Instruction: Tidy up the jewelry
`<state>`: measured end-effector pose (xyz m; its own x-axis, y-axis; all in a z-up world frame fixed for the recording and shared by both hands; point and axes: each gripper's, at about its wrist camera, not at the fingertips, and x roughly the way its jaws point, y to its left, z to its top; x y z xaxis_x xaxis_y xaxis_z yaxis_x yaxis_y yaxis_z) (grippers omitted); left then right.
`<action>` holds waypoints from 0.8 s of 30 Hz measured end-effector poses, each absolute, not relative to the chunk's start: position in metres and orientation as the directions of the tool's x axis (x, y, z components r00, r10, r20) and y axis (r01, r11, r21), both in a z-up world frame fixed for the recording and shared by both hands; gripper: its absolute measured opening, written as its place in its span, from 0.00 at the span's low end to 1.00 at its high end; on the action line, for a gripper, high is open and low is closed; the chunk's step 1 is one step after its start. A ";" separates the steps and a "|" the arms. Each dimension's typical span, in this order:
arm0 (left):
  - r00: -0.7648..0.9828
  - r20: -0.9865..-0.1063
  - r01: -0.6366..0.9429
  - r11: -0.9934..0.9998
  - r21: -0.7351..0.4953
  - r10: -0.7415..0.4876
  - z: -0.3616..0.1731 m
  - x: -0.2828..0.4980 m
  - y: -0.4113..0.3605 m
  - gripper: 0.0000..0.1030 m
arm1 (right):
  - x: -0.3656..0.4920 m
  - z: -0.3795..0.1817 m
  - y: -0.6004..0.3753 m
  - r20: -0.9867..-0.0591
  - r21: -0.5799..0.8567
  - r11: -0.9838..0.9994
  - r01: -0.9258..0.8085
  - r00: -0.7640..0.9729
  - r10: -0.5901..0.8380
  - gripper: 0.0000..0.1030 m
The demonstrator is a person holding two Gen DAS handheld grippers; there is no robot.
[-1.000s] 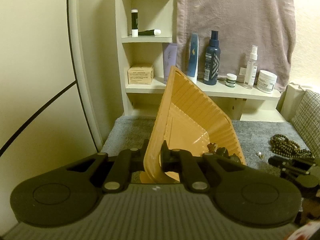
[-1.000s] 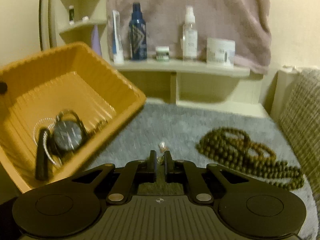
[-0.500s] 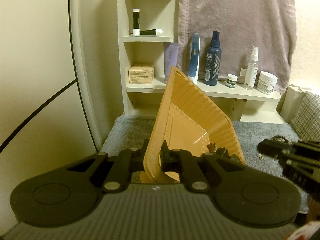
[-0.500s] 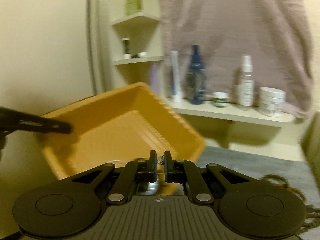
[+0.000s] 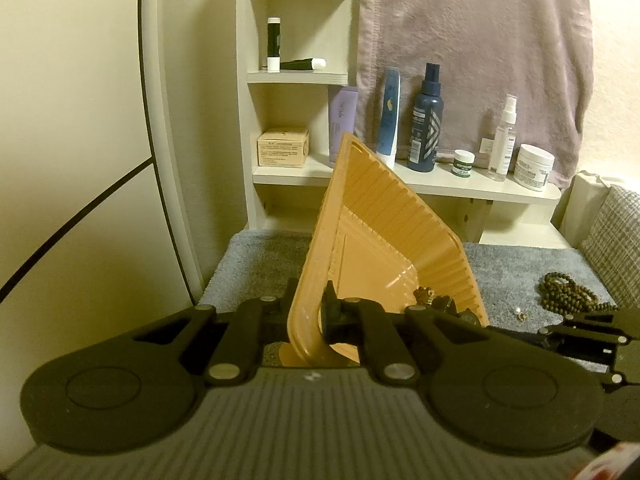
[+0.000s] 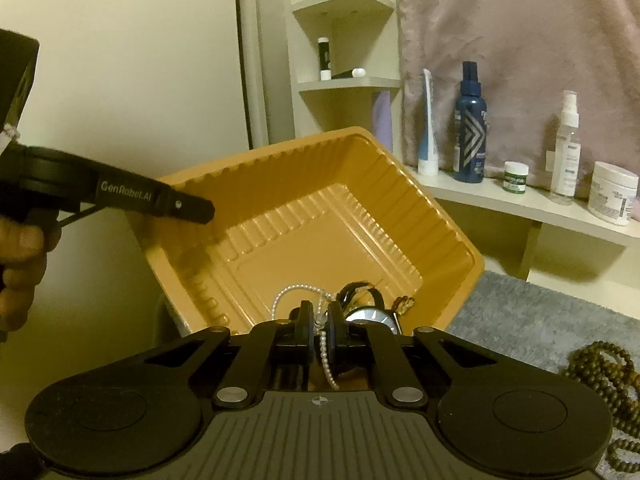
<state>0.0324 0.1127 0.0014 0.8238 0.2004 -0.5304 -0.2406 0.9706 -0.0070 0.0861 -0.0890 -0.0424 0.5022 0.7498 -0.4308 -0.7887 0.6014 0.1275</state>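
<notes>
My left gripper is shut on the rim of an orange plastic tray and holds it tilted up on edge. The tray holds a watch, a pearl chain and other small pieces. My right gripper is shut on a small pale earring, just over the tray's near edge. The left gripper shows in the right wrist view at the tray's left rim. A brown bead necklace and a small earring lie on the grey mat.
A white shelf behind the mat carries bottles and jars, including a blue spray bottle and a white jar. A mauve towel hangs above. A tall corner shelf stands left. A cushion borders the right.
My right gripper lifted the earring off the mat and carried it left to the tray. The left gripper kept the tray tilted.
</notes>
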 end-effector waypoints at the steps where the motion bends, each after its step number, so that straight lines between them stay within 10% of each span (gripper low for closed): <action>1: 0.824 -0.531 -0.241 0.970 -0.008 0.200 0.001 0.032 0.113 0.08 | 0.087 -0.043 -0.089 -0.437 0.132 0.598 -0.791 0.495 0.751 0.07; 4: 0.824 -0.531 -0.241 0.970 -0.010 0.199 0.001 0.032 0.113 0.08 | 0.087 -0.042 -0.090 -0.440 0.134 0.604 -0.786 0.499 0.747 0.11; 7: 0.824 -0.531 -0.241 0.970 -0.010 0.199 0.001 0.032 0.113 0.08 | 0.090 -0.039 -0.103 -0.404 0.168 0.621 -0.765 0.521 0.752 0.39; 24: 0.824 -0.530 -0.243 0.970 -0.009 0.201 0.001 0.032 0.113 0.08 | 0.127 -0.067 -0.174 -0.494 0.152 0.890 -0.431 0.747 0.446 0.40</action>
